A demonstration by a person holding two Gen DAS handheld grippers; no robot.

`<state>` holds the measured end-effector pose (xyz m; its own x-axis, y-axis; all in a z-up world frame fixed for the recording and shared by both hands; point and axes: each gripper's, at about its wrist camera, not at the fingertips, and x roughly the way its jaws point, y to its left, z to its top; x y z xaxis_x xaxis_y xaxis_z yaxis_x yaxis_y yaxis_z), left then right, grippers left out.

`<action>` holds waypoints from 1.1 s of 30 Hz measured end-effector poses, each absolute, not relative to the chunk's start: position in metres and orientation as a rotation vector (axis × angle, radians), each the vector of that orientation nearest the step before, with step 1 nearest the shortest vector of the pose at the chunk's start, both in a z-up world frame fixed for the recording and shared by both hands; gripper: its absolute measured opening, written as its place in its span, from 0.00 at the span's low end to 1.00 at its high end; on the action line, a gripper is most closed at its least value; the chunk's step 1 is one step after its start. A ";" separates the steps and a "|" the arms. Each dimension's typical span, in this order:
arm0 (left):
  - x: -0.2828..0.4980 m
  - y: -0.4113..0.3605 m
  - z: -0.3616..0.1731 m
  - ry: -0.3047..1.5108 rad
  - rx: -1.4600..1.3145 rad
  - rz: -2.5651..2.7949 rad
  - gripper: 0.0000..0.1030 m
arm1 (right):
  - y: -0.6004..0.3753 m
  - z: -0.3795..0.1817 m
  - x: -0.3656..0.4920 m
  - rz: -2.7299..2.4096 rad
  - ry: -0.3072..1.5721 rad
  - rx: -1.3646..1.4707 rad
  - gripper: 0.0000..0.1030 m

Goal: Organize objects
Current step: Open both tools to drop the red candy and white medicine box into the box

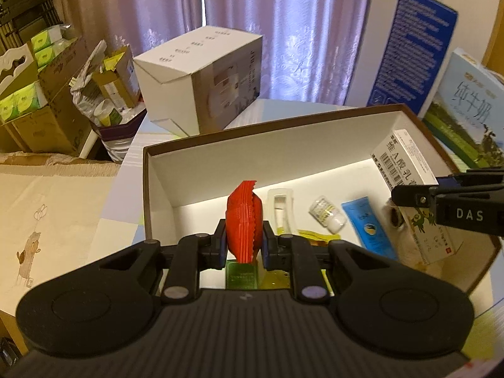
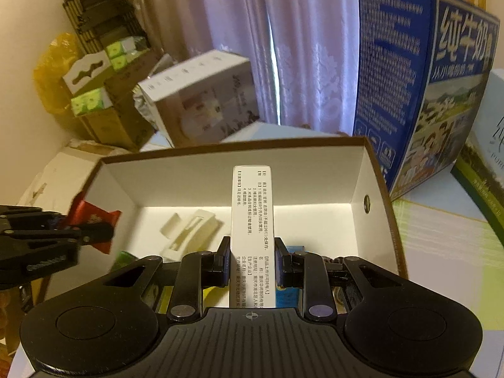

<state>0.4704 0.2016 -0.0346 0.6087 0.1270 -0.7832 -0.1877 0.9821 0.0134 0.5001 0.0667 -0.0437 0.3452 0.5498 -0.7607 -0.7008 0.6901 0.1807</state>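
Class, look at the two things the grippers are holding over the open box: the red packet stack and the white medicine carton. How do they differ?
The red packet stack is bright red with zigzag edges; the white medicine carton is white with straight edges and printed text. The stack bulges between the left gripper; the carton is a slim, rigid box in the right gripper. Both are clamped above the open box.

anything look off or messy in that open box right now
Nothing looks spilled or damaged. The open box holds loose items lying at mixed angles: a blue tube, a small bottle on its side and a cream clip. The white carton and red packet are still held above it.
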 end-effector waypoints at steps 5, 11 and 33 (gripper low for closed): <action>0.480 0.207 -0.042 0.911 -0.065 0.189 0.16 | 0.071 -0.053 0.510 0.825 0.916 -0.154 0.23; 0.485 0.211 -0.046 0.916 -0.065 0.197 0.16 | 0.068 -0.042 0.515 0.825 0.863 -0.083 0.39; 0.479 0.222 -0.029 0.848 -0.045 0.224 0.79 | 0.048 -0.037 0.460 0.851 0.900 -0.116 0.65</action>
<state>0.4792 0.2222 -0.0287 0.6393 0.1782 -0.7480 -0.2140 0.9756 0.0494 0.4603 0.0485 -0.0372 0.3263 0.6022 -0.7286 -0.6937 0.6761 0.2482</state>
